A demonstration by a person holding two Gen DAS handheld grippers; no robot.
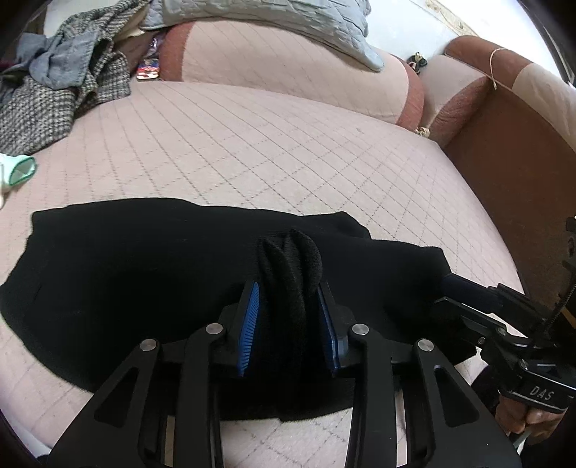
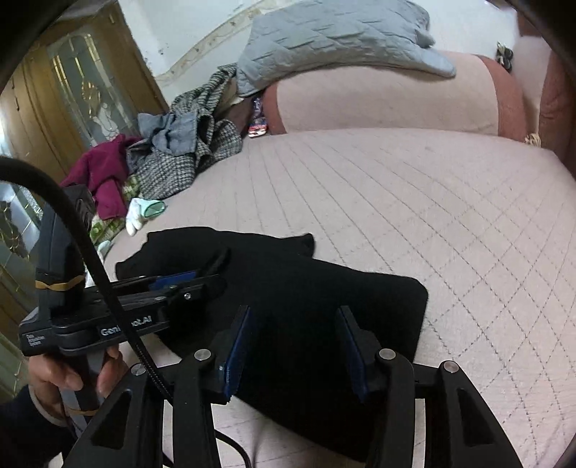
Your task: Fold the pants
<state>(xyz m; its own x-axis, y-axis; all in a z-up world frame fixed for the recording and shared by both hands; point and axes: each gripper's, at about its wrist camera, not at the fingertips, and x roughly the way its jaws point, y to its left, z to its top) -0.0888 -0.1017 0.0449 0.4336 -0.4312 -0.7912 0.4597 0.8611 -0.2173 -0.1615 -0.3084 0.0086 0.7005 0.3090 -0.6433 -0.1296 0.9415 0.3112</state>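
Black pants (image 1: 126, 273) lie partly folded on the pink quilted bed; they also show in the right wrist view (image 2: 324, 298). My left gripper (image 1: 288, 288) is shut on a bunched fold of the pants (image 1: 289, 259), which sticks up between its blue pads (image 1: 250, 320). It also shows from the side in the right wrist view (image 2: 201, 277). My right gripper (image 2: 293, 316) is open, its jaws wide apart over the pants' near edge, with fabric between the pads. Its body shows at the right of the left wrist view (image 1: 478, 306).
A pile of clothes, with a tweed garment (image 2: 180, 162), grey shirt (image 2: 176, 133) and maroon top (image 2: 104, 169), lies at the bed's far left. A white and green sock (image 2: 144, 212) lies beside it. A grey quilted pillow (image 2: 334, 32) rests on a pink bolster (image 2: 385, 104). A brown bed frame (image 1: 511, 151) stands at right.
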